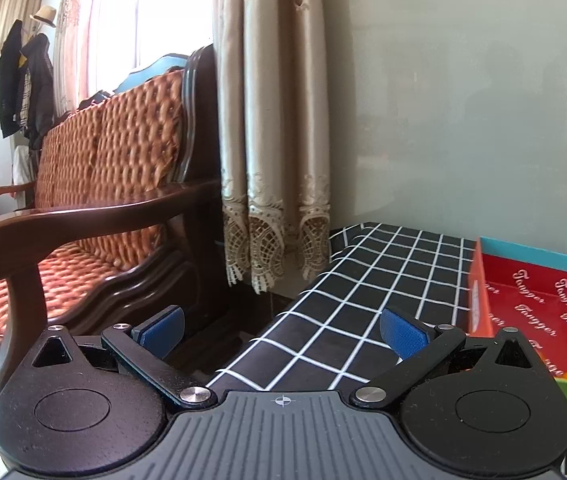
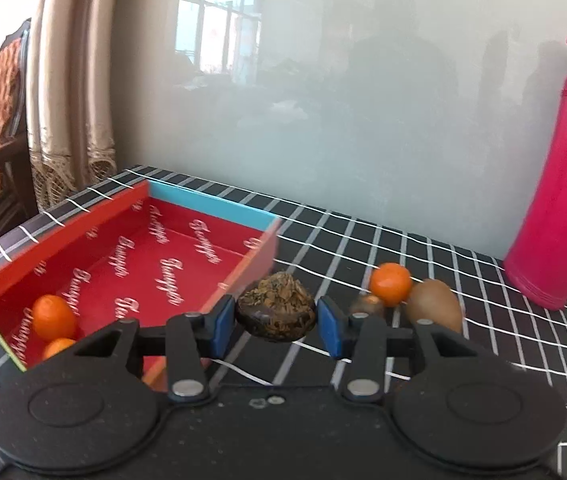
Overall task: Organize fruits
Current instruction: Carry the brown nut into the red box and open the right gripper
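A dark, mottled brown fruit (image 2: 276,307) sits low in the centre of the right wrist view, clamped between the blue pads of the right gripper (image 2: 276,326), just beside the near right wall of the red box (image 2: 63,236). Two oranges (image 2: 53,316) already lie in the box's lower left corner. To do this step well, carry the fruit clear over the box wall, lower it onto a bare patch of the red floor away from the oranges, and only then let go, so it does not roll. Right of centre an orange (image 2: 390,283), a kiwi (image 2: 435,307) and a small brown fruit (image 2: 367,305) half hidden behind the finger wait on the checked cloth (image 2: 363,240), with a pink flask (image 2: 563,184) at the right edge. The left gripper (image 1: 281,330) hangs spread and empty over the cloth's edge; there the box is cut off at the lower right, its contents barely visible.
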Demonstrator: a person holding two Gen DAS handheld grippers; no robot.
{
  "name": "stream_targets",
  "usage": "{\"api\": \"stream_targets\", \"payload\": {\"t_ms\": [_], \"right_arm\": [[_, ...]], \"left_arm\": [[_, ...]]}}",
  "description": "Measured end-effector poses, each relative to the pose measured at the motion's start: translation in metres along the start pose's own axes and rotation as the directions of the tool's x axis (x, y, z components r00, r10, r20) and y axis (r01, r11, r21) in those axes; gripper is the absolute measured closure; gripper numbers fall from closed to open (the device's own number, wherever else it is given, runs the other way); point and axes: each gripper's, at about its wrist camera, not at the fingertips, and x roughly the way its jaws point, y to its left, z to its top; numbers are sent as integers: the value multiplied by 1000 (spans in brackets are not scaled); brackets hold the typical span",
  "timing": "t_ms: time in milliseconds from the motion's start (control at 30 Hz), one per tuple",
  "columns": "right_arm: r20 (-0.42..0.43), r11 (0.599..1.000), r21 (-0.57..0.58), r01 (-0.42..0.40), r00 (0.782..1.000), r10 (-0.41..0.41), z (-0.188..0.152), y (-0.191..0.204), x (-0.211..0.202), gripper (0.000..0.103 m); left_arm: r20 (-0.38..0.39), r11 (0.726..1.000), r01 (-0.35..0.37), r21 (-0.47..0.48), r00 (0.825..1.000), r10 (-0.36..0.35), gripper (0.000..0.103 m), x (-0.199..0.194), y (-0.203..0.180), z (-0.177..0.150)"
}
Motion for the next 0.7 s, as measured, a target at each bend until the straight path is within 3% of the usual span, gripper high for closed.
{"api": "stream_targets", "payload": {"t_ms": [267, 500, 533, 633, 700], "right_arm": [[1, 995, -43, -87, 996, 87, 3, 44, 4, 60], [-25, 991, -61, -116, 993, 115, -1, 69, 9, 59], [-28, 992, -66, -110, 994, 108, -2, 72, 11, 57], [6, 995, -50, -91, 996, 91, -3, 72, 8, 34], [29, 996, -38, -80, 996, 81, -2, 71, 3, 28]], "left_arm": [[-12, 1000, -31, -3, 999, 31, 0, 4, 19, -3], [-23, 999, -48, -4, 999, 48, 0, 7, 31, -6], [-25, 999, -51, -4, 998, 51, 0, 7, 33, -6], [-27, 998, -56, -10, 998, 55, 0, 7, 36, -7], [-26, 998, -54, -17, 998, 54, 0, 7, 37, -6]]}}
